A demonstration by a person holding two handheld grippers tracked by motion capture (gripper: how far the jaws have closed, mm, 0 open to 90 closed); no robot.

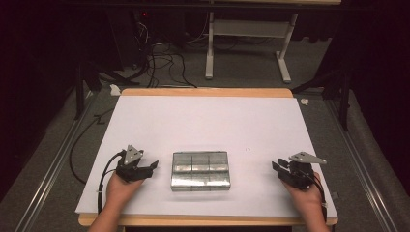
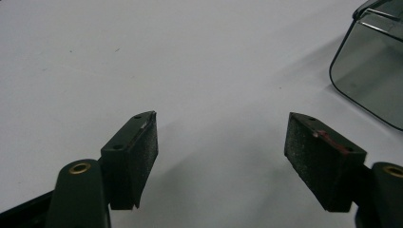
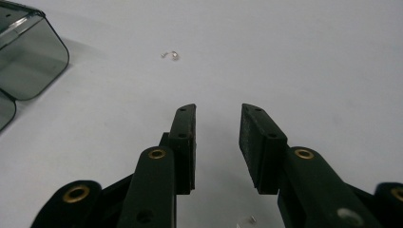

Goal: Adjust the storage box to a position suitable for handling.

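A clear plastic compartment box [image 1: 200, 170] lies on the white table sheet [image 1: 208, 125], near the front middle; its corner shows at the right edge of the left gripper view [image 2: 370, 71] and at the left edge of the right gripper view [image 3: 28, 57]. My left gripper [image 1: 153, 166] rests left of the box, jaws wide open [image 2: 221, 142] with nothing between them. My right gripper [image 1: 276, 166] sits right of the box, jaws partly open [image 3: 217, 135] and empty. A tiny shiny bit [image 3: 172, 55] lies on the sheet ahead of the right jaws.
The wooden table edge [image 1: 208, 92] frames the sheet. Beyond it stand a white table frame [image 1: 246, 43] and loose cables [image 1: 159, 63] on the grey floor. Another small shiny bit [image 3: 249, 220] lies under the right gripper.
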